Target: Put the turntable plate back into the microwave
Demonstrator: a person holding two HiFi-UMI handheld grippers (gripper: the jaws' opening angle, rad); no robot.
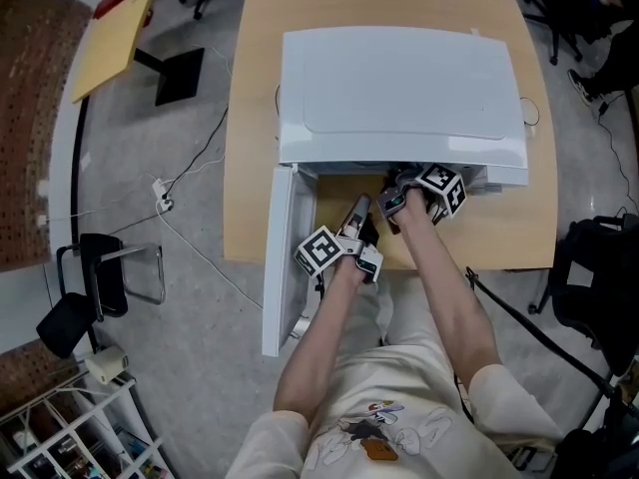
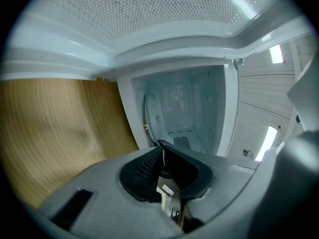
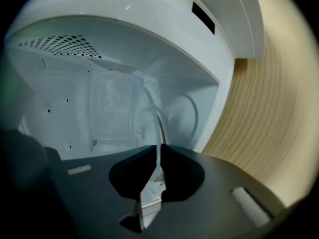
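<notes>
Turntable plate (image 3: pixel 158 126) is partway in but, by my reading, not yet seated: left tool (image 2: pixel 162 144) clenched on its near rim, right tool (image 3: pixel 159 148) pinching that rim too, glass reaching ahead of both tips into the open microwave (image 1: pixel 399 88), lowering and centring left to do.

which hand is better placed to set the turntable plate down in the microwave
Right: the right gripper has its jaws shut on the rim of the turntable plate, which reaches into the microwave. The left gripper has its jaws together at the opening; unclear if they pinch the plate.
</notes>
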